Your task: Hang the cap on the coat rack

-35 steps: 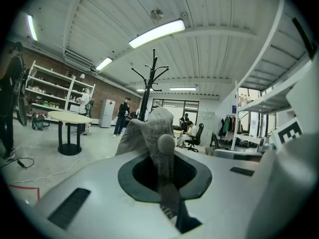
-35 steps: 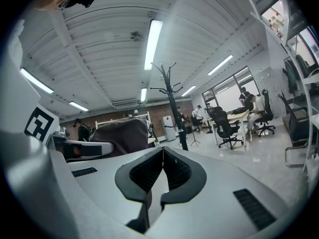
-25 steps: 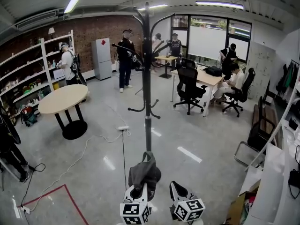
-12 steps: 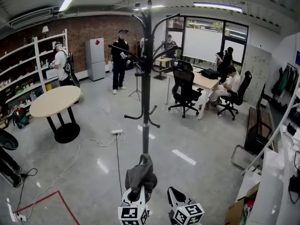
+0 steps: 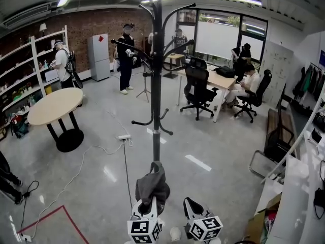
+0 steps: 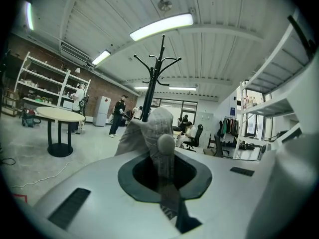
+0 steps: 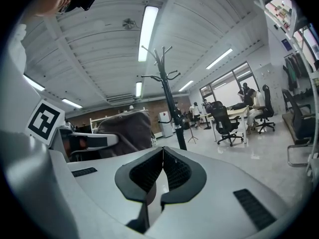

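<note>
Left gripper [image 5: 151, 208] fingers clamp grey cap [image 5: 151, 183], raised toward coat rack [image 5: 156, 80] | right gripper [image 5: 193, 208] alongside, fingers together, empty

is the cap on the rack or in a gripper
In a gripper, not hung: the left gripper is shut on the grey cap, short of the coat rack, which looks bare.

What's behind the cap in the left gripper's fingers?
Behind the cap, held by the left gripper, the coat rack rises with its hooks bare. The cap covers the rack's lower pole and base in the left gripper view.
</note>
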Motion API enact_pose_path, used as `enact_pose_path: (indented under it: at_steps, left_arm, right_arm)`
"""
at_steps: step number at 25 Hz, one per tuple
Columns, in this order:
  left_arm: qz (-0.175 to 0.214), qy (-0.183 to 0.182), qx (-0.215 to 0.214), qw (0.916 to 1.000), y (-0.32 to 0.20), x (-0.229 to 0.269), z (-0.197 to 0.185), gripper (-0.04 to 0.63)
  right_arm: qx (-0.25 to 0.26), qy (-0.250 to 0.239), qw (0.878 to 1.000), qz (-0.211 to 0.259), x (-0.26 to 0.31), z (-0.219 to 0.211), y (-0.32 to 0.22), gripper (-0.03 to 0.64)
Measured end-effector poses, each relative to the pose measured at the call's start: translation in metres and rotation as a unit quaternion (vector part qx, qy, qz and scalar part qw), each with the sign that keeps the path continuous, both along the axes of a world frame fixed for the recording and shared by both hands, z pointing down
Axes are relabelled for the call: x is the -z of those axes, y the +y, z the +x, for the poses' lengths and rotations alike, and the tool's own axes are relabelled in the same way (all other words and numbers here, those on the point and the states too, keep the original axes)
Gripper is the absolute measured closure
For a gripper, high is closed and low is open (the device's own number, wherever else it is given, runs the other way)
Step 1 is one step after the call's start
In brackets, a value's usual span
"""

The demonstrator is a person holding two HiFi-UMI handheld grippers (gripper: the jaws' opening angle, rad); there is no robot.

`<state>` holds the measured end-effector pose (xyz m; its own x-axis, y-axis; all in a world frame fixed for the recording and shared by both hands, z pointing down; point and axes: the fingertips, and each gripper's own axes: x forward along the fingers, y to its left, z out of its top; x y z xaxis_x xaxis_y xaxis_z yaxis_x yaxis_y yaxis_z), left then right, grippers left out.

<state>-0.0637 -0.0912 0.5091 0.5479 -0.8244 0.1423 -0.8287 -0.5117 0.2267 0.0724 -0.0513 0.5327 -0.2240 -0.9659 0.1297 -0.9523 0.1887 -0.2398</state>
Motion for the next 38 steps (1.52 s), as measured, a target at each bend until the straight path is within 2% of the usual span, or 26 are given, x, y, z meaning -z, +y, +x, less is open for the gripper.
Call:
enact_pose_path:
  at_steps: [11,31,38]
  left_arm:
    - [-0.002,-0.004,0.014,0.9999,-0.025,-0.002,0.0,0.577]
    - [-0.011,-0.018,0.044,0.9988,-0.093,-0.006,0.039,0.577]
    - [-0.012,-0.02,0.069,0.9973,-0.116,-0.006,0.048,0.577]
  right_arm:
    - [0.027,0.013,0.999,0.022,0.011,-0.009,-0.039,0.606]
    - [0.077,-0.003,0.997,0.023,0.009,0.017,-0.122,0.606]
    - [0.1,-0.006,0.995,0.022,0.009,0.026,-0.148,0.606]
